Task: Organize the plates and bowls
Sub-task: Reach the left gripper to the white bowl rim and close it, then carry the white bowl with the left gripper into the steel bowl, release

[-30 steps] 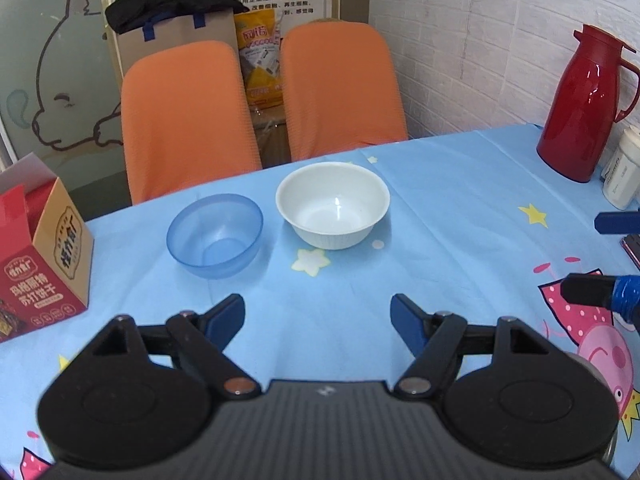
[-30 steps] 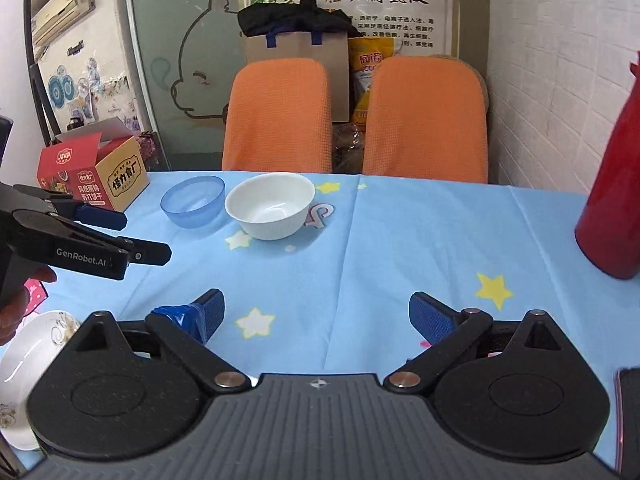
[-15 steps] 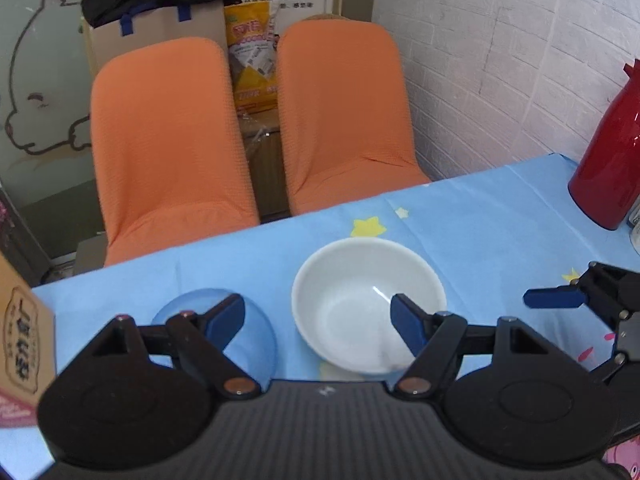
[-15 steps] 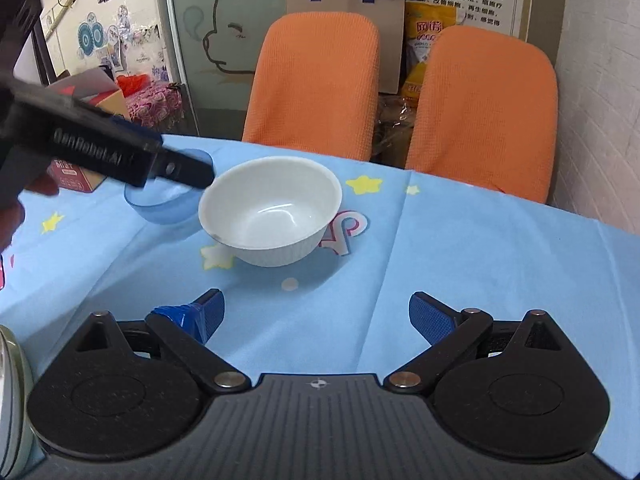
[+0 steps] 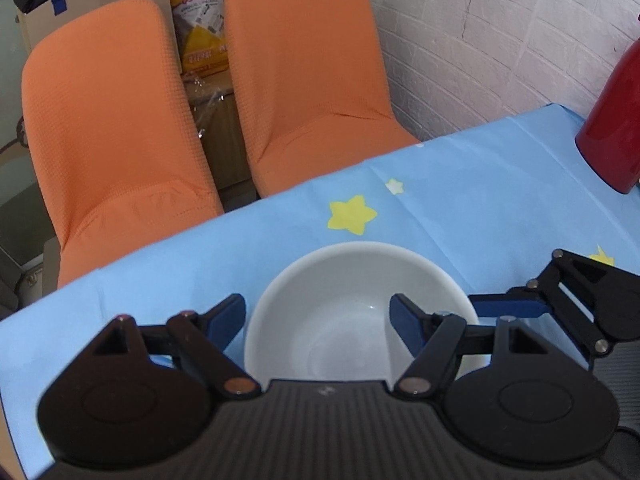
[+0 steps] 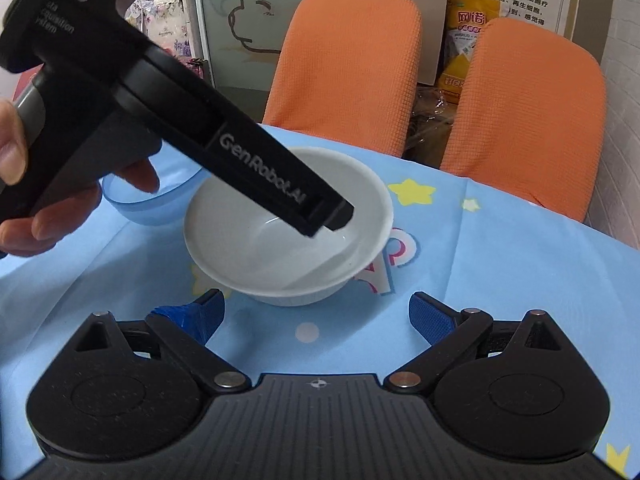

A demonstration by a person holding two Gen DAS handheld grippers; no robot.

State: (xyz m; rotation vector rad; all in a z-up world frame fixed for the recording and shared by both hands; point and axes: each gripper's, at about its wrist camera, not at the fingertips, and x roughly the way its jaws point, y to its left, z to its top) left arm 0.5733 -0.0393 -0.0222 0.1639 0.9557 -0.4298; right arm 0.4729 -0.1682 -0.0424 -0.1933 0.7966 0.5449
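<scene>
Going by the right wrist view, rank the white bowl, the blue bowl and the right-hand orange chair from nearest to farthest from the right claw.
From the right claw:
1. White bowl, just ahead of the fingers, centre-left on the tablecloth.
2. Blue bowl, behind the white bowl, to the left, partly hidden by the left claw.
3. Right-hand orange chair, beyond the table's far edge.

Your table point(image 5: 480, 208), under a blue star-printed cloth, carries a white bowl point(image 6: 288, 240) near its far edge, a blue bowl point(image 6: 152, 204) just beside it, and a red flask point(image 5: 612, 128) toward the right edge.
</scene>
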